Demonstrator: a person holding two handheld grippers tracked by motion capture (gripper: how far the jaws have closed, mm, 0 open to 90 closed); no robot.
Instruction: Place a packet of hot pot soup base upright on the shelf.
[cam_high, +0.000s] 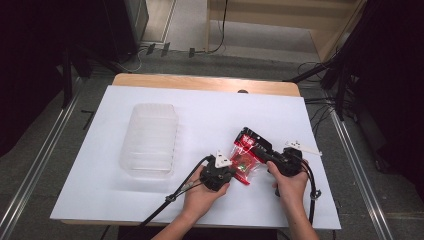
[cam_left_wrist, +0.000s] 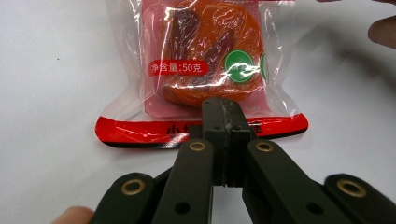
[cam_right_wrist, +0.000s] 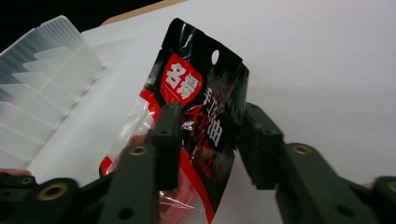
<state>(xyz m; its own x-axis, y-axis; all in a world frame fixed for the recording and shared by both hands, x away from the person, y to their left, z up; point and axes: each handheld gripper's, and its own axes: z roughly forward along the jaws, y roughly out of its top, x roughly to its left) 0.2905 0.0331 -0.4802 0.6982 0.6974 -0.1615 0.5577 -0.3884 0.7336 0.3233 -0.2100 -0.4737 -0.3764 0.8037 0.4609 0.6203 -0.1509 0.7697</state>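
We have a snack bag (cam_high: 246, 156) on the white bench (cam_high: 280, 107), near the right side and close to us. Our left hand-held gripper (cam_left_wrist: 222, 122) has its jaws tight together on the red strip at the bottom of the snack bag, so that end is pinned. Our right hand-held gripper (cam_right_wrist: 208, 142) is at the black top end of the snack bag, which sticks up between its jaws. The jaws are partly apart there, and we cannot tell if both pads press on the snack bag yet. So we think the grabbing part is about half done: one end is caught and the other end is just being caught. The clear plastic box (cam_high: 150, 140) sits well to the left and has nothing in it. We think lifting the snack bag over and dropping it in the plastic box is still left to do.
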